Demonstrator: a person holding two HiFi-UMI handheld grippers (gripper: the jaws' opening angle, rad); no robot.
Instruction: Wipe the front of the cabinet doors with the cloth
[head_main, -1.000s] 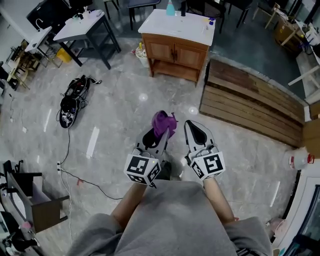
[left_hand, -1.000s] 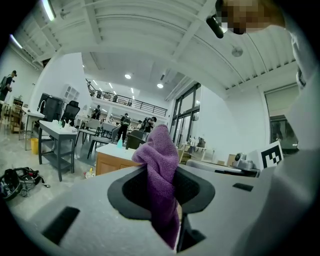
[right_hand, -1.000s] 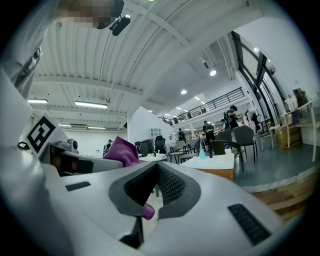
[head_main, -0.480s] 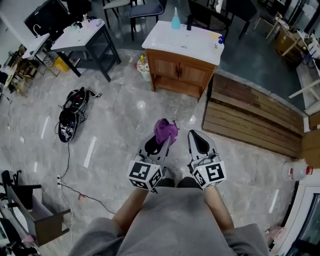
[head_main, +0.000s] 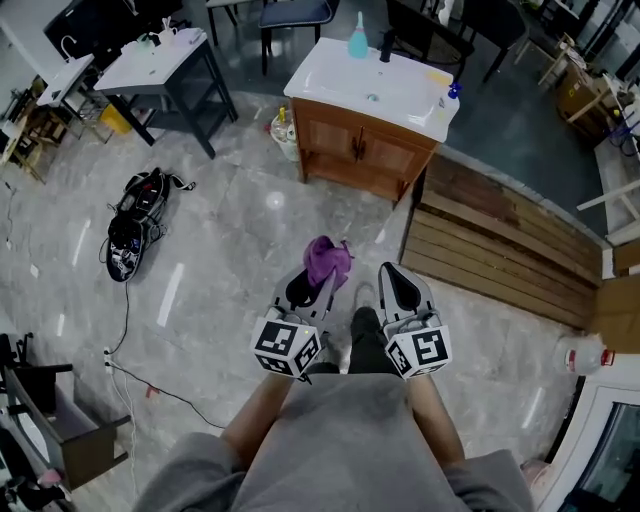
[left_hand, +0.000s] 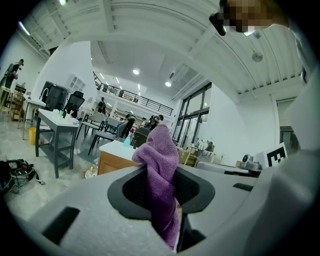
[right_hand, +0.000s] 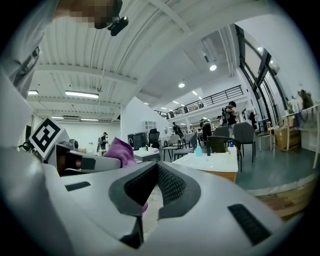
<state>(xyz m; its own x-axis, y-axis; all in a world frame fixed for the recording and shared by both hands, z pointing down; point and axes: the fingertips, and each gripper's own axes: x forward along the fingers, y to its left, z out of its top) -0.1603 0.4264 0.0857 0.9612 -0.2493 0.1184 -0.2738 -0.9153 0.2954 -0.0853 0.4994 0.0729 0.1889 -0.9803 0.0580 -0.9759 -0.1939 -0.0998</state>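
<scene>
- Head view looks steeply down on a pale marbled floor (head_main: 230, 250), with the person's grey-clad lap (head_main: 350, 440) at the near edge.
- At the far left stands a grey table (head_main: 160, 62). Nearer than it, a black bag (head_main: 132, 215) lies on the floor, and a thin black cable (head_main: 150, 375) trails across the near left.
- Near the centre, the left gripper (head_main: 305, 287) points away from the person, low over the floor. Its jaws are clamped on the purple cloth (head_main: 327, 260), which bunches out past the jaw tips on the far side. In the left gripper view the cloth is pinched between the two black pads, rising above them and hanging below.
- Far of centre stands the cabinet (head_main: 362, 150), made of wood with two doors facing the person and a white top. It is well apart from both grippers, and the cloth does not touch the doors. A teal bottle (head_main: 358, 42) stands at the far edge of the top, and a blue-capped bottle (head_main: 453, 92) at its right corner.
- Just beside the left gripper, the right gripper (head_main: 398, 287) points the same way. Its jaws meet at the tips and carry nothing; the right gripper view shows only floor through the slit between the pads.
- To the right of the cabinet, a low wooden platform (head_main: 500, 235) of planks lies on the floor. A white jug (head_main: 582, 352) stands near the right edge.
</scene>
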